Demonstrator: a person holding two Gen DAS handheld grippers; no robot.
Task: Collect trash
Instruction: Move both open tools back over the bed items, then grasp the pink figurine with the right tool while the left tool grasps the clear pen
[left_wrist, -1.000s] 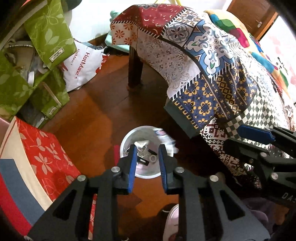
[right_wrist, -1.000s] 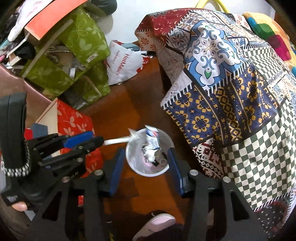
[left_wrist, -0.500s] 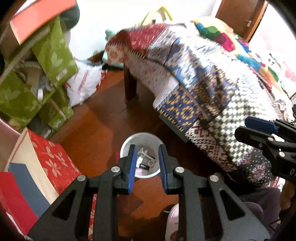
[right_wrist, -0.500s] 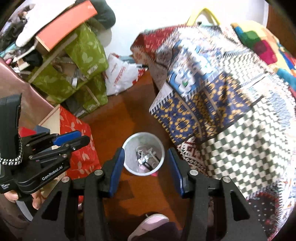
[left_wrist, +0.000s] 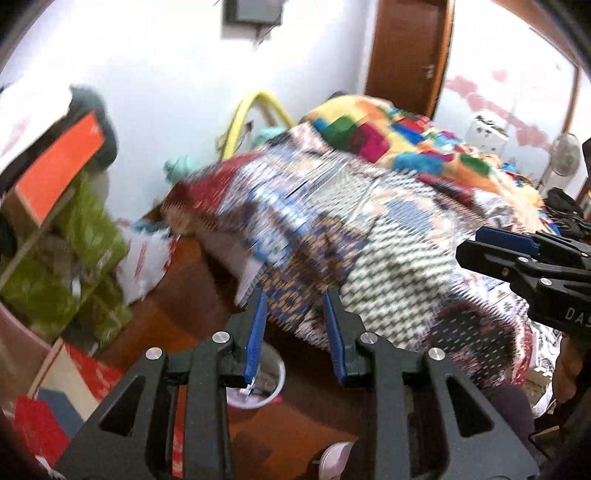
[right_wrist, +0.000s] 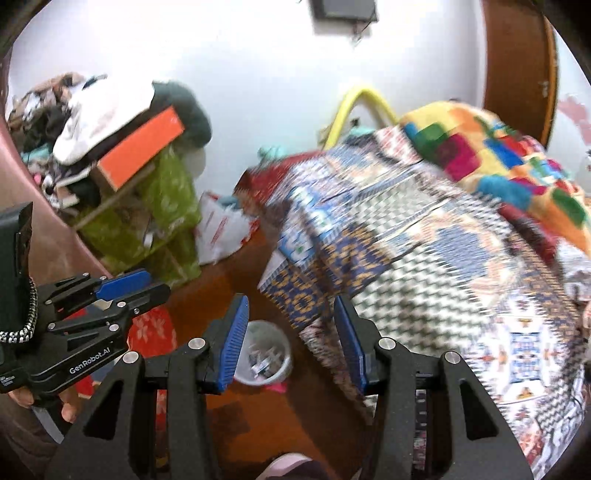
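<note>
On the wooden floor (right_wrist: 236, 273) beside the bed stands one white bin (right_wrist: 267, 356), with several scraps of trash (right_wrist: 263, 361) lying inside it. Two grippers are in view: the left gripper (left_wrist: 295, 334) has its jaws a moderate way apart with nothing between them, and the right gripper (right_wrist: 290, 345) has its jaws wide and bare too. One patchwork quilt (right_wrist: 424, 243) hangs over the bed edge, just beside the bin. Farther left lie one white shopping bag (right_wrist: 221, 232) and a stack of green boxes (right_wrist: 166, 206) under one orange box (right_wrist: 142, 147). Both views are blurred.
</note>
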